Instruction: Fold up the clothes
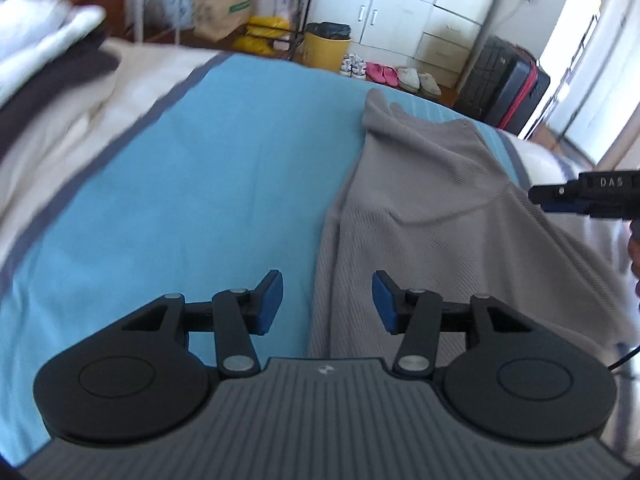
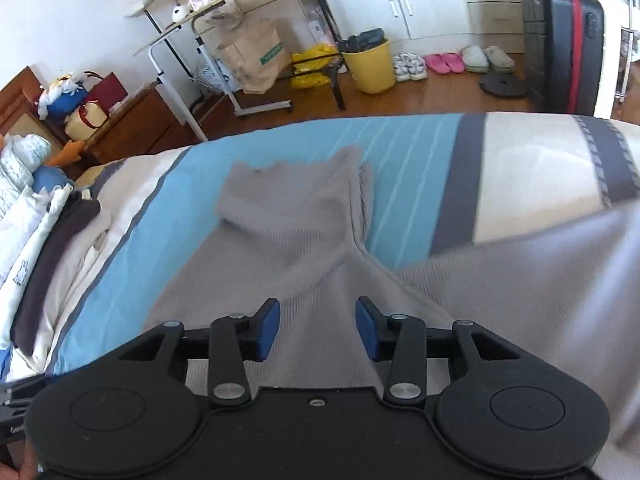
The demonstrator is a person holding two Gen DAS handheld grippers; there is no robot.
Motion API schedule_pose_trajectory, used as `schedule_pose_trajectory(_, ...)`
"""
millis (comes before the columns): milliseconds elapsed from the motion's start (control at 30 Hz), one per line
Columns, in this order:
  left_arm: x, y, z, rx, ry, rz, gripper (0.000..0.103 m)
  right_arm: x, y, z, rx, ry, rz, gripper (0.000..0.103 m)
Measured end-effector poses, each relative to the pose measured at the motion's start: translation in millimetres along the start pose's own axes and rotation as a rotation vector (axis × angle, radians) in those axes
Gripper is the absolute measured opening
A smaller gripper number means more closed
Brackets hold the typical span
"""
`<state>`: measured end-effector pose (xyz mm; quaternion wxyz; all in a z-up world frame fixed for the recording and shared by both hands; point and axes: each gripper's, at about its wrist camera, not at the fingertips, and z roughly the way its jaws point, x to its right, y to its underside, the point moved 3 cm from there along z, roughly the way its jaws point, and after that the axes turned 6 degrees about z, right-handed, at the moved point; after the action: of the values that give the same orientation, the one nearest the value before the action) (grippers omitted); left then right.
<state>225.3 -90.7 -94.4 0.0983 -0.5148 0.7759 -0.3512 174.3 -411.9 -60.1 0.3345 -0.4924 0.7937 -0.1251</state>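
Here, item by item. Grey garment point(image 2: 296, 240): spread flat on the bed point(image 2: 404, 148), lying on its blue-striped cover, stretching ahead of and beneath both sets of fingers. Left gripper point(image 1: 327, 300): fingers parted, nothing between the blue pads, poised over the garment's left edge where it meets the blue cover. Right gripper point(image 2: 317, 328): fingers likewise parted and empty, above the garment's middle. Stack of folded clothes point(image 2: 48, 240): on the bed, far left of the fingers.

garment point(image 2: 288, 216): 1 | tongs point(image 1: 327, 300): 2 | bucket point(image 2: 370, 66): 1 | suitcase point(image 2: 560, 36): 1
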Motion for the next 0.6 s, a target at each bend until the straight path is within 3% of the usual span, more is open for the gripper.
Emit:
schedule_pose_trajectory(133,2.1,31.6,-17.5,-0.090,-0.003,-0.078,0.053,-3.1,27.0,-25.7,-0.055,-0.017,0.006,0.051)
schedule_pose_trajectory(267,4.5,58.8,-43.4,-0.112,0.024,-0.196,0.054,-1.6,69.4,-46.7,-0.114,-0.036,0.063,0.051)
schedule_pose_trajectory(367,3.3,82.0,-61.0,-0.112,0.054,-0.295,0.055,5.2,93.4,-57.2,-0.177,0.000,0.162,0.051)
schedule_pose_trajectory(533,13.1,108.5,-65.4,-0.161,0.124,-0.352,0.055,32.0,111.3,-77.0,-0.137,0.019,0.332,0.055)
schedule_pose_trajectory(600,20.4,110.5,-64.8,-0.082,0.091,-0.352,0.056,41.4,116.2,-80.1,-0.136,0.012,0.402,0.056)
